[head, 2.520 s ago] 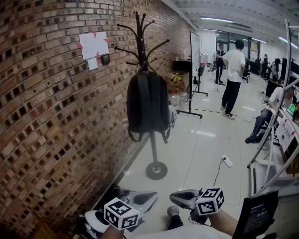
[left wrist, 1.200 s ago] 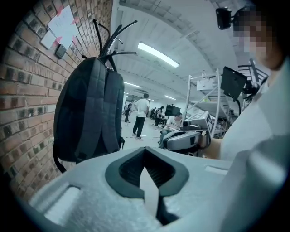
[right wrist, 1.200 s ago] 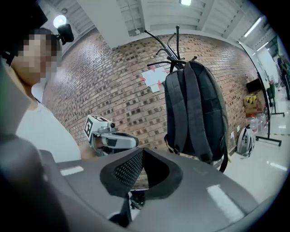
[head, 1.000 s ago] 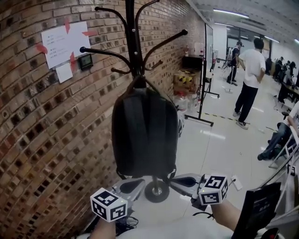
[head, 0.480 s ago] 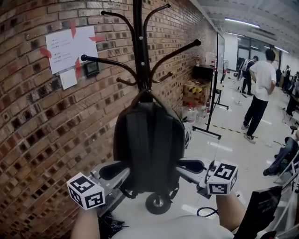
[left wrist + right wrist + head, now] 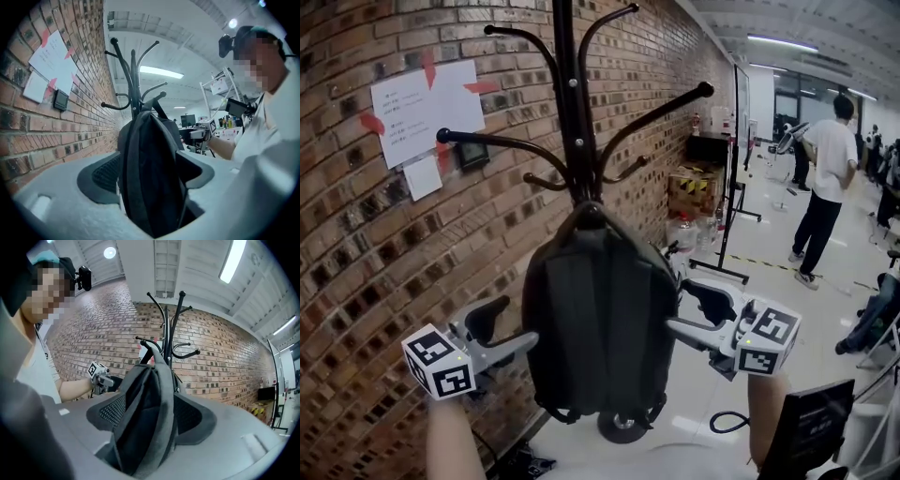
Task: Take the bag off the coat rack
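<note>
bag [image 6: 600, 328] between jaws, left gripper [image 6: 506, 330], right gripper [image 6: 689, 311]

The coat rack [image 6: 568, 112] loses its top to the head view's upper edge, and the backpack [image 6: 598, 319] hides most of its pole and base. We cannot read the paper note [image 6: 422, 103] on the brick wall [image 6: 356, 244]. In their own views, the backpack's lower end drops out of sight behind the left gripper [image 6: 149, 168] and the right gripper [image 6: 152, 413].
</note>
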{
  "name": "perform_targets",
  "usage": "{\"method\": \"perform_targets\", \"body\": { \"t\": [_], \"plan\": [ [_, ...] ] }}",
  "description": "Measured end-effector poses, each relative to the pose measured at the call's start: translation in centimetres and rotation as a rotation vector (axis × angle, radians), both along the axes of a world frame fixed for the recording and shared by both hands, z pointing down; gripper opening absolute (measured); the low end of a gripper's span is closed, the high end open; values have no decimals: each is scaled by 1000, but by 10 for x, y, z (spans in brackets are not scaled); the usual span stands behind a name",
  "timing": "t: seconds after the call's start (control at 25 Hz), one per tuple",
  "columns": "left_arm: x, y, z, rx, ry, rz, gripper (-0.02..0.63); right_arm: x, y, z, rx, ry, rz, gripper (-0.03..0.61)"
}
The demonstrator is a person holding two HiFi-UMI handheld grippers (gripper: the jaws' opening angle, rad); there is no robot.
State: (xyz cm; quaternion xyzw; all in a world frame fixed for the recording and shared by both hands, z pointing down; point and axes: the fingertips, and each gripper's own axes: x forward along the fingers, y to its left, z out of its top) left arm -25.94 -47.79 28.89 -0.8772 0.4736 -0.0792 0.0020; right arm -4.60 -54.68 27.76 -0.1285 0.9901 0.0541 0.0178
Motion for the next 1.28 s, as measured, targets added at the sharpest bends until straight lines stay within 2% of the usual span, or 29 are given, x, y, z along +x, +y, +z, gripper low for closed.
{"method": "perform_targets", "body": {
  "t": [0.12, 0.16, 0.2, 0.36, 0.6, 0.72, 0.8, 0.92, 1.28],
  "plan": [
    [-2, -15, -2, -23, -6, 64, 441, -5, -13, -2, 12, 19, -15, 352],
    [-2, -21, -2, -31, -5, 86, 473, -9, -16, -1, 10, 33, -29, 397],
    [-3, -27, -1, -40, -2, 108, 488, -13, -19, 2, 6, 48, -42, 435],
    [-3, -46, 14, -98, 3, 181, 529, -30, -29, 18, -46, 87, -102, 503],
    [10, -62, 46, -163, 1, 261, 534, -54, -29, 59, -115, 162, -163, 520],
    [23, -63, 60, -195, 22, 308, 532, -60, -29, 69, -151, 157, -178, 518],
    [29, -63, 67, -213, 42, 338, 524, -62, -30, 71, -167, 157, -185, 499],
    [32, -62, 68, -212, 52, 356, 438, -62, -32, 70, -166, 157, -182, 454],
    [31, -62, 69, -200, 32, 291, 267, -58, -33, 71, -190, 149, -151, 355]
  ]
}}
